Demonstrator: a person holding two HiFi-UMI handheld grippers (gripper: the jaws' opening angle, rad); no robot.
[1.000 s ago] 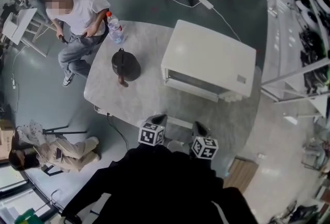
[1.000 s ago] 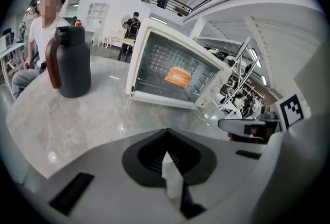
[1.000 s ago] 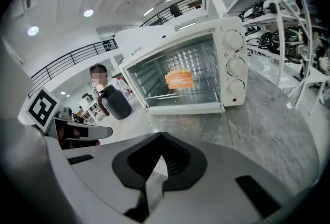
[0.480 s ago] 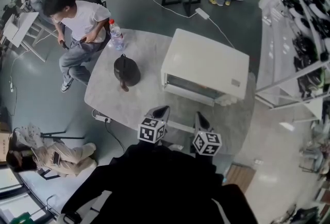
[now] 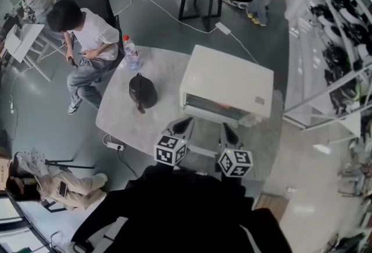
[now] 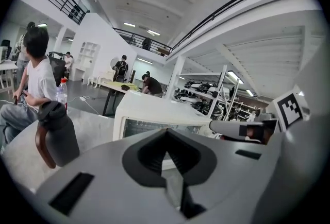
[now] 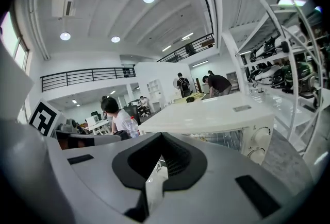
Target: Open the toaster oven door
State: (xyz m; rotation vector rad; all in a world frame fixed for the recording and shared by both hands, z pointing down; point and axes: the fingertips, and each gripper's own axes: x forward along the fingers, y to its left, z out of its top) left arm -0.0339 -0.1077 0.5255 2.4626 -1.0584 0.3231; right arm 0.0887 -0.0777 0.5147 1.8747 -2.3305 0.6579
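Note:
A white toaster oven (image 5: 228, 79) stands on the grey marble table (image 5: 125, 115) with its glass door (image 5: 214, 108) closed and facing me. My left gripper (image 5: 180, 125) and right gripper (image 5: 227, 132) hover side by side just in front of the door, touching nothing. In the left gripper view the left gripper (image 6: 167, 155) is shut and empty, with the oven (image 6: 154, 115) straight ahead. The right gripper (image 7: 157, 165) is likewise shut and empty in the right gripper view, where the oven (image 7: 216, 115) and its knobs (image 7: 258, 144) show ahead to the right.
A black kettle (image 5: 142, 90) sits on the table left of the oven, with a water bottle (image 5: 131, 52) further back. A seated person (image 5: 81, 42) is beside the table's far left edge. Metal shelving (image 5: 337, 60) runs along the right.
The view has drifted forward, and both grippers now sit closer to the oven's front. Their jaws stay shut. The person at the far table has stood up.

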